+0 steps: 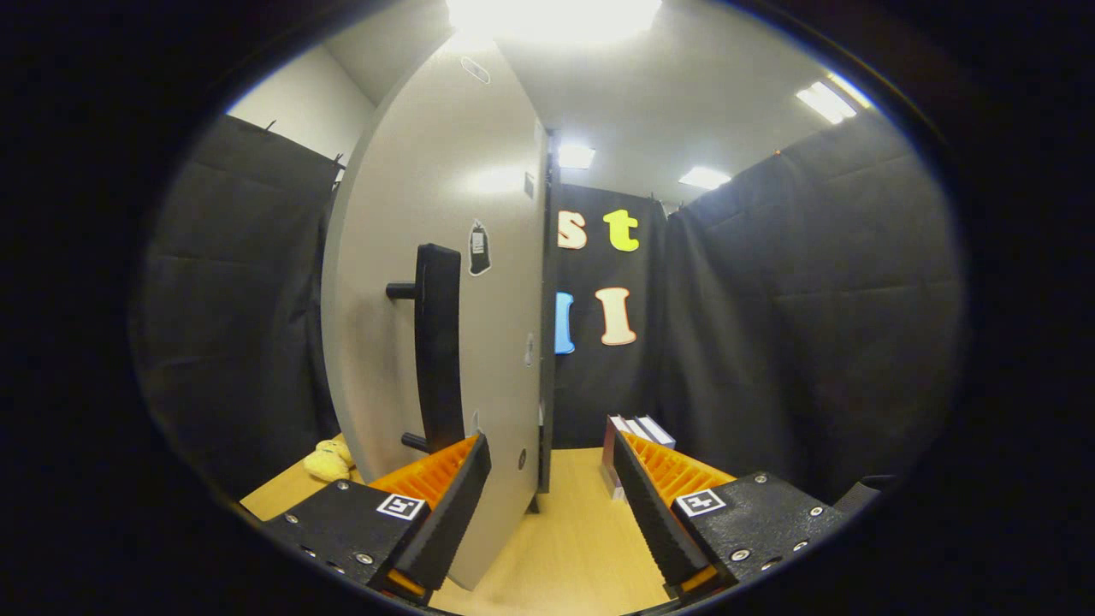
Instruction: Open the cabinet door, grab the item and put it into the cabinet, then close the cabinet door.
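A pale grey cabinet door (479, 325) stands swung out toward me, edge-on, with a tall black bar handle (438, 342) on its face. My gripper (552, 458) is open, and the door's free edge lies between the fingers; the left finger is on the handle side, just below and in front of the handle. Nothing is pressed between the fingers. A yellow soft toy (329, 460) lies on the wooden table (573, 530) to the left of the door, beyond the left finger.
A small stack of books or boxes (637, 436) stands on the table beyond the right finger, close to the black cloth wall. The cabinet body's dark edge (547, 342) rises just behind the door. Bare tabletop lies between the fingers.
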A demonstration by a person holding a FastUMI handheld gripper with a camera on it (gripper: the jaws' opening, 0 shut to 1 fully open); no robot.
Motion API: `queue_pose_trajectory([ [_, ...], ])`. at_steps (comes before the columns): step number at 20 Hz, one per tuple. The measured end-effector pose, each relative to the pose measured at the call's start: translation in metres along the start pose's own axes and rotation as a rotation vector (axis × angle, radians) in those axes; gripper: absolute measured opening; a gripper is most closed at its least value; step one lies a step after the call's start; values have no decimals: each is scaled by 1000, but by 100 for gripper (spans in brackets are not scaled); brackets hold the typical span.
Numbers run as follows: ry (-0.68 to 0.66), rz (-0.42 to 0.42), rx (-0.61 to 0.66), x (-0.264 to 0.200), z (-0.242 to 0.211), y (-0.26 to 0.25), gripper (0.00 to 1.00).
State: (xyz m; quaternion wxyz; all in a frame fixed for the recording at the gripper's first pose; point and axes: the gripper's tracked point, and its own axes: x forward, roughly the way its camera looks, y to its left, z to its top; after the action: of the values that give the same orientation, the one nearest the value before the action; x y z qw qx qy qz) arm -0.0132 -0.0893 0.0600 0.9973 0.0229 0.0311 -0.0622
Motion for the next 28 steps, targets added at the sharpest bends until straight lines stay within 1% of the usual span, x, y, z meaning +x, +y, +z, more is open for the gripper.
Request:
queue_pose_trajectory([
  [2, -1, 57, 16, 13, 0, 36, 91],
  [6, -14, 142, 57, 36, 5, 92, 92],
  [9, -30, 186, 39, 41, 9, 119, 93],
  [12, -8, 231, 5, 41, 4, 145, 93],
  [15, -18, 262, -4, 39, 6, 162, 93],
  [18, 1, 286, -4, 37, 0, 176, 93],
  [25, 35, 295, 5, 37, -12, 183, 93],
  [28, 36, 294, 5, 34, -8, 184, 93],
])
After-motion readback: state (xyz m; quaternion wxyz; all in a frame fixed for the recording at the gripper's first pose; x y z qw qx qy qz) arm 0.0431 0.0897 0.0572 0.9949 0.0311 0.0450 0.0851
